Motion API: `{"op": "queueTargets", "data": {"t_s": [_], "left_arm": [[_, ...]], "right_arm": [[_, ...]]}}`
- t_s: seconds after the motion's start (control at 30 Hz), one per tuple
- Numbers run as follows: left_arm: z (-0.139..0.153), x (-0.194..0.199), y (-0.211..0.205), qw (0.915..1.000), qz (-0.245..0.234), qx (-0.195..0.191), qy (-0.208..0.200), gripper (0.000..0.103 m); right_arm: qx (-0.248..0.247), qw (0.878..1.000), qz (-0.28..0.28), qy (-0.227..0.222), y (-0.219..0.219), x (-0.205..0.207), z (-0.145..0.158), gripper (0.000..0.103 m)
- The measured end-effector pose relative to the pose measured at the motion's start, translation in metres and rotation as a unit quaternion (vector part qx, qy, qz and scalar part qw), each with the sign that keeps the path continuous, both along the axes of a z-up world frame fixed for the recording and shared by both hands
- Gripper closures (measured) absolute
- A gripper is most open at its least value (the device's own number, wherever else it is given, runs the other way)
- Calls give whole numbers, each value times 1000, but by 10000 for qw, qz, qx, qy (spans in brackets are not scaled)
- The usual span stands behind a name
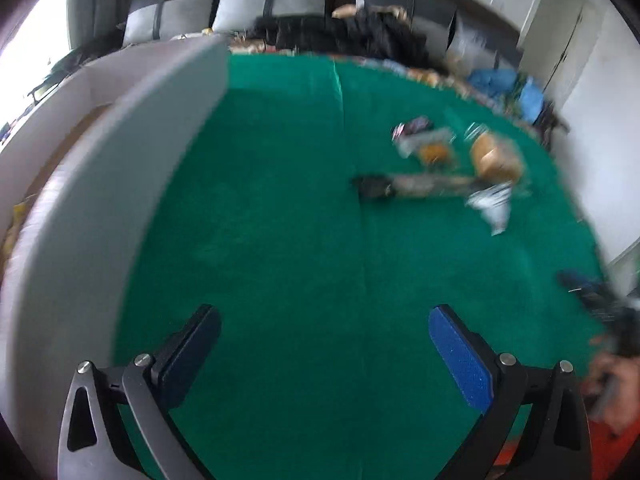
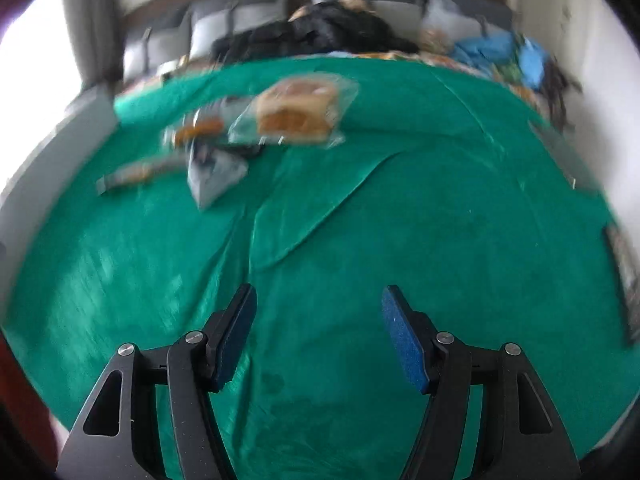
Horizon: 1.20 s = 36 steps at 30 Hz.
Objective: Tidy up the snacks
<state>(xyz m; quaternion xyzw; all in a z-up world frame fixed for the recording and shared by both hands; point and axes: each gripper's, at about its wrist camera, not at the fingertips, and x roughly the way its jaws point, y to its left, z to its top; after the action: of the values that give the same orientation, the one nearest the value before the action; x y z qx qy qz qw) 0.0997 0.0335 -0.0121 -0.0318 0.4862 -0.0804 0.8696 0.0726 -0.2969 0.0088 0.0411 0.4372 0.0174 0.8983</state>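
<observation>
The left gripper (image 1: 324, 336) is being held with its jaws spread wide and nothing is being gripped between them; only the green cloth (image 1: 280, 220) is being seen in the gap; a pale grey box wall (image 1: 120, 184) is being shown just beside its left finger, rising up that side of the view; the snacks are being seen well ahead and to the right of this gripper, blurred: a bagged loaf of bread (image 1: 496, 158), a small orange snack in clear wrap (image 1: 432, 152), a long dark packet (image 1: 412, 186) and a white wrapper (image 1: 494, 204). The right gripper (image 2: 318, 320) is being held with its jaws parted and empty, less widely than the left; a crease in the cloth (image 2: 320, 216) is being seen just ahead of its fingers; the bread in its clear bag (image 2: 296, 112) is being shown far ahead and slightly left of it, with a grey packet (image 2: 214, 176) nearer and further left; which smaller snacks are touching one another cannot be told through the blur.
</observation>
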Motion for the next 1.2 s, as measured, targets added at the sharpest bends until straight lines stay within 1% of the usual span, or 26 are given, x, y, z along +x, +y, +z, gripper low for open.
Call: {"op": "queueTargets", "data": {"t_s": [0.07, 0.17, 0.2, 0.23, 0.27, 0.33, 0.4, 0.43, 0.73, 1.2], "left_arm": [[-16, 17, -10, 9997, 61, 235, 5, 1], [-35, 32, -16, 9990, 76, 437, -10, 1], [-37, 33, -19, 9981, 61, 599, -152, 0], [-40, 31, -20, 9970, -23, 699, -327, 0], [-42, 32, -19, 9974, -44, 633, -356, 0], [-46, 36, -16, 9973, -57, 625, -380, 0], [-46, 37, -16, 9973, -56, 617, -395, 0], [-46, 37, -16, 9972, -54, 625, -399, 0], [-45, 33, -15, 9972, -54, 620, -408, 0], [-46, 34, -16, 9972, -58, 620, -407, 0]], "right_arm": [[-40, 10000, -51, 4, -4, 0, -1, 35], [-124, 9998, 10, 154, 11, 15, -14, 35], [-107, 9997, 29, 199, 14, 17, -16, 33], [-180, 9997, 48, 133, 19, 19, -16, 31], [-184, 9997, 83, 139, 20, 21, -20, 30], [-334, 9993, 144, 111, 26, 24, -25, 23], [-497, 9984, 236, 96, 32, 21, -29, 18], [-490, 9985, 235, 113, 32, 21, -30, 17], [-409, 9988, 243, 138, 28, 26, -33, 13], [-397, 9989, 229, 136, 27, 26, -33, 12]]}}
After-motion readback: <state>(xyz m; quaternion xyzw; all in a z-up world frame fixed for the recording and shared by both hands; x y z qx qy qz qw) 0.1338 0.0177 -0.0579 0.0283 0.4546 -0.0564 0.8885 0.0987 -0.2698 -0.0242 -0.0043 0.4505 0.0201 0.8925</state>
